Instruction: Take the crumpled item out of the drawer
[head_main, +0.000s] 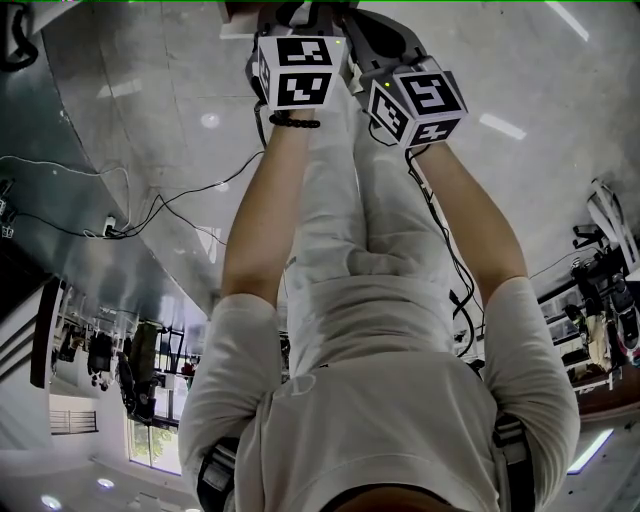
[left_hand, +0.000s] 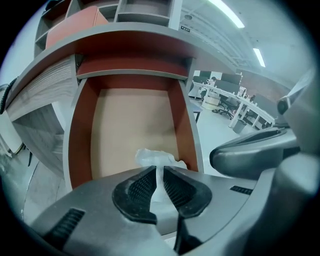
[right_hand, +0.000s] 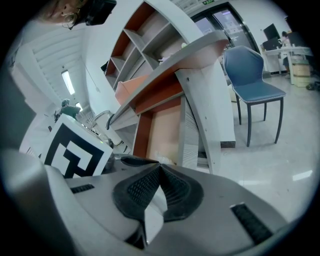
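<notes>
The drawer (left_hand: 82, 135) stands pulled out of a grey desk, with red-brown walls and a pale wooden bottom. A crumpled white item (left_hand: 152, 157) lies at the drawer's near end. My left gripper (left_hand: 160, 170) is over it, and a thin fold of the white item is pinched between the two black ribbed pads. My right gripper (right_hand: 159, 167) is shut with nothing between its pads, held off to the side of the same drawer (right_hand: 165, 127). In the head view only the marker cubes show, left (head_main: 300, 70) and right (head_main: 418, 100); the jaws are hidden.
Open shelves (left_hand: 90, 15) rise above the desk top. A blue chair (right_hand: 255, 75) stands on the floor to the right of the desk. Office desks and chairs (left_hand: 235, 102) fill the far room. Cables (head_main: 150, 215) trail across the floor.
</notes>
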